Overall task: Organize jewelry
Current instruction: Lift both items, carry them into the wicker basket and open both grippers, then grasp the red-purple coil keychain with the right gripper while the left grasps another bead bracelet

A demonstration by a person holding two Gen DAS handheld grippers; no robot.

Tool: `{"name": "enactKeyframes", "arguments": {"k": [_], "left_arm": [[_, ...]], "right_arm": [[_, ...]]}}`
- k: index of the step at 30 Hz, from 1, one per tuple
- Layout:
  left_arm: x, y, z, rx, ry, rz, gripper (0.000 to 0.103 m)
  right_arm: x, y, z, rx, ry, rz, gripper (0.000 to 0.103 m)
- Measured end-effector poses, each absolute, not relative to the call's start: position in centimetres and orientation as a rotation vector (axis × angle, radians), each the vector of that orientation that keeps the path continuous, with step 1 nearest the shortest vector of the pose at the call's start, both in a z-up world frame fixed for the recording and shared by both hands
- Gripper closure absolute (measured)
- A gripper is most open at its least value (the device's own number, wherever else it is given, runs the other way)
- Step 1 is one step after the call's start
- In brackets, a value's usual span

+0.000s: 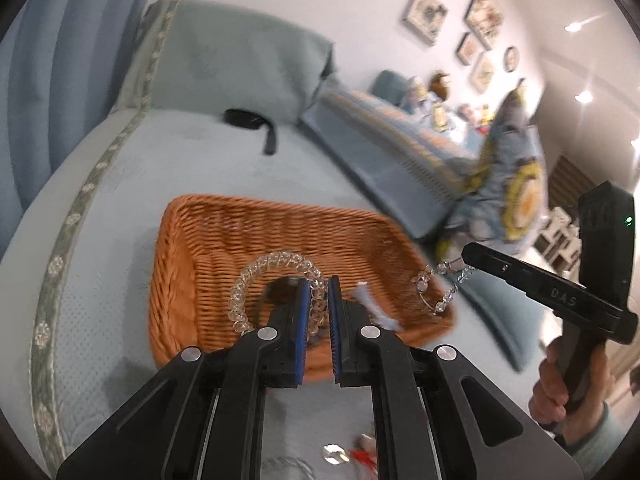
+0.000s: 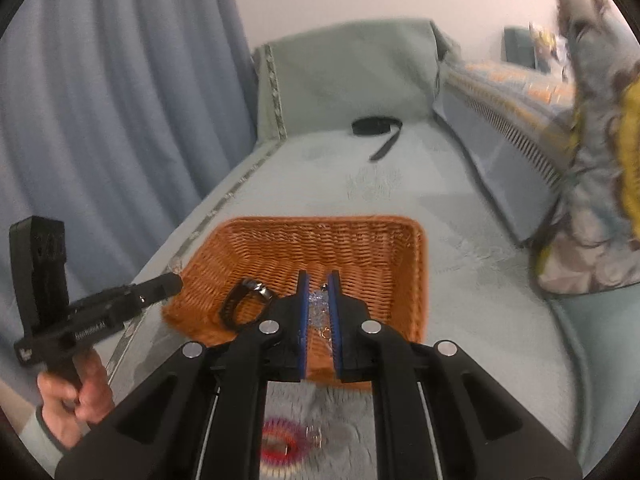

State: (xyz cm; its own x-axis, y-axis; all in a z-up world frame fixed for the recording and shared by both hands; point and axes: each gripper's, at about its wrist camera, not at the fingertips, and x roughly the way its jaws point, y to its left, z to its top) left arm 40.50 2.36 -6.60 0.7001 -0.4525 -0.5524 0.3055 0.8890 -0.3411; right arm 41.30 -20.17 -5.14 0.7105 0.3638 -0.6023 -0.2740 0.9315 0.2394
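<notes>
On pale green sofa cover (image 2: 460,240): basket (image 2: 360,240), strap (image 2: 376,126) at 12. Left gripper (image 1: 319,300) pinching clear bracelet (image 1: 256,276); right gripper (image 2: 319,300) nipping crystal chain (image 1: 440,284).

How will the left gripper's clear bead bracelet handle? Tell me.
The clear bead bracelet holds an arc while pinched by the left gripper, so probably springy, not limp. Its glassy beads look slippery, perhaps chippable. Light enough, seemingly, to hang from one pinch.
</notes>
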Motion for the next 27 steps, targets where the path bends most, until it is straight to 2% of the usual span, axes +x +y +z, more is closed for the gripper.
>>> {"name": "enactKeyframes", "arguments": {"k": [8, 11, 13, 17, 18, 27], "left_arm": [[42.8, 1.8, -9.6, -0.204, 0.742, -0.353, 0.094], [41.7, 2.1, -9.2, -0.200, 0.720, -0.340, 0.063], [40.3, 2.4, -8.2, -0.188, 0.684, -0.346, 0.059], [36.3, 2.9, -6.4, -0.166, 0.625, -0.355, 0.049], [35.0, 3.1, -6.1, -0.154, 0.606, -0.349, 0.046], [26.8, 3.2, -8.3, -0.052, 0.607, -0.224, 0.044]], "right_arm": [[44.2, -19.1, -9.6, 0.113, 0.786, 0.308, 0.095], [43.6, -19.7, -9.5, 0.121, 0.792, 0.303, 0.094], [42.5, -20.2, -8.9, 0.126, 0.785, 0.315, 0.086], [38.4, -20.9, -7.6, 0.125, 0.722, 0.342, 0.059], [37.2, -21.0, -7.4, 0.128, 0.709, 0.353, 0.057], [28.8, -19.9, -10.7, 0.093, 0.701, 0.354, 0.057]]}}
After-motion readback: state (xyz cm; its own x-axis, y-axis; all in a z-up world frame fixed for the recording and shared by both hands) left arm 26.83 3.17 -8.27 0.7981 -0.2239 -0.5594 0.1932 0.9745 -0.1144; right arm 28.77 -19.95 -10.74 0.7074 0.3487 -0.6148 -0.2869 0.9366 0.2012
